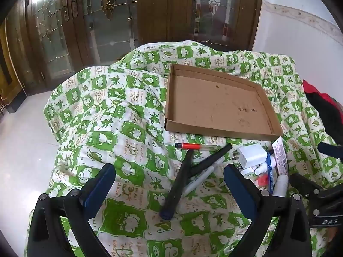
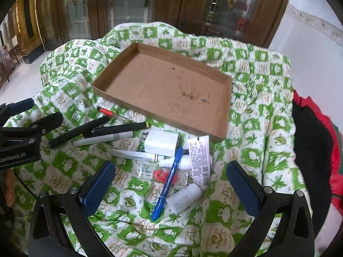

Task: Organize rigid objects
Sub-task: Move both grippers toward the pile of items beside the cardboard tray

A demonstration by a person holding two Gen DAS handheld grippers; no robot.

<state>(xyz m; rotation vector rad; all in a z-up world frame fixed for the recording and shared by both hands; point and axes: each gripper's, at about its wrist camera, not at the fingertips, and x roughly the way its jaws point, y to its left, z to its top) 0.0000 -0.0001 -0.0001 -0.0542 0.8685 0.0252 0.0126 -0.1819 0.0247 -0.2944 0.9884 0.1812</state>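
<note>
On green-patterned cloth (image 2: 268, 128), blue pen (image 2: 166, 184) lies between right claw's (image 2: 171, 184) spread jaws.

Ahead of your fingers the green-and-white patterned cloth (image 1: 111, 115) spreads out, rumpled. Beyond it stand dark wooden doors with leaded glass panels (image 1: 103, 21). Right of the fingers lies a red and black garment (image 2: 313, 132), with a white wall (image 1: 300, 34) behind and pale floor (image 1: 21, 141) left.

Right gripper (image 2: 171, 184) jaws wide over blue pen (image 2: 167, 184) — cardboard tray (image 2: 223, 115) at 12 o'clock, bare inside — white charger (image 2: 160, 142) between.
</note>
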